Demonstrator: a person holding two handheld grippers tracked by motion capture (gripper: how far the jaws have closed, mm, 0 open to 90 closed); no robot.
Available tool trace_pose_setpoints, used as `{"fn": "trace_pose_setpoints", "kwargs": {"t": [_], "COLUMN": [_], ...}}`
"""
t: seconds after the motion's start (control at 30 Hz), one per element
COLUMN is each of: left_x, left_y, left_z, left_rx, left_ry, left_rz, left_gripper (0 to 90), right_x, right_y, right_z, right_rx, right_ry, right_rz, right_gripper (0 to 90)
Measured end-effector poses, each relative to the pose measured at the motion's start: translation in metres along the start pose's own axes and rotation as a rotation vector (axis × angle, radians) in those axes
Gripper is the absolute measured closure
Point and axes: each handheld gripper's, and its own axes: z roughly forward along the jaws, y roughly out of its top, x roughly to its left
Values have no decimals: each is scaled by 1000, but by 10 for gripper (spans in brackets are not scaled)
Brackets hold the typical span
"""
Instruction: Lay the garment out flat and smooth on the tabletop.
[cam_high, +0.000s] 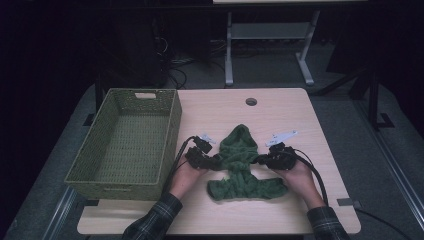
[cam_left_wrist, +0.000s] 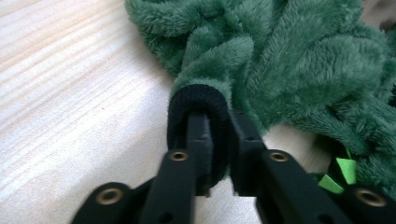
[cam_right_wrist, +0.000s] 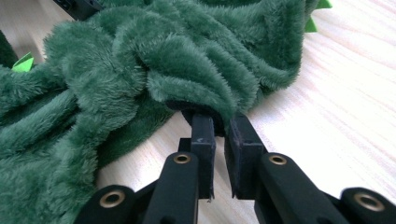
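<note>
A pale wooden desk (cam_high: 280, 107) is seen from above, with a round hole (cam_high: 251, 101) near its far edge at 12 o'clock. A green woven basket (cam_high: 131, 142) is set on the desk's left side, at 9 o'clock from the middle. A green fleece garment (cam_high: 243, 170) is spread flat just right of the basket, its hood pointing to 12 o'clock and its hem to 6 o'clock. The left gripper (cam_high: 216, 159) is held at the garment's 9 o'clock side, the right gripper (cam_high: 260, 160) at its 3 o'clock side, each carried by a hand in a plaid sleeve (cam_high: 152, 220) entering from 6 o'clock. In the left gripper view, a black ribbed cuff (cam_left_wrist: 198, 100) at the end of a sleeve is looped over one jaw and lies between the two; the jaws are nearly together, and a small gap is visible beside the cuff, so a firm clamp cannot be told. In the right gripper view, the jaws are likewise nearly together, a fold of fleece with a dark edge (cam_right_wrist: 187, 106) caught at their tips. Small lime tabs (cam_left_wrist: 341, 170) are seen on the garment at 4 o'clock.
</note>
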Motion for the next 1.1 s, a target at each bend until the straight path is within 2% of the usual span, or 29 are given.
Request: {"fn": "trace_pose_setpoints", "kwargs": {"t": [0.07,0.13,0.27,0.37,0.43,0.57,0.6,0.7,0.73,0.8,0.97,1.1], "left_x": [0,-1,-6,-7,-6,-4,-3,1,2,6,18,29], "left_y": [1,3,9,16,21,33,35,44,47,53,64,67], "left_z": [-3,-8,-20,-26,-30,-37,-38,-37,-36,-33,-23,-12], "left_rx": [-6,-18,-52,-87,-111,-154,-159,-181,-184,-181,-165,-164], "left_ry": [7,14,27,33,29,31,34,40,40,39,59,56], "left_rz": [4,8,46,55,59,67,68,60,63,59,61,40], "left_gripper": [722,654,580,565,563,562,562,562,561,557,552,545], "right_x": [0,0,-1,-1,-2,-4,-6,-11,-13,-17,-25,-32], "right_y": [0,1,4,6,11,17,19,25,26,28,37,42], "right_z": [-1,-5,-16,-27,-32,-40,-40,-39,-39,-37,-32,-25], "right_rx": [-2,-5,-42,-85,-75,-118,-109,-104,-119,-121,-125,-117], "right_ry": [3,16,12,20,19,18,18,17,11,24,11,12], "right_rz": [0,22,26,42,34,40,46,55,53,71,61,87], "right_gripper": [755,693,661,644,626,626,623,619,623,616,619,615]}}
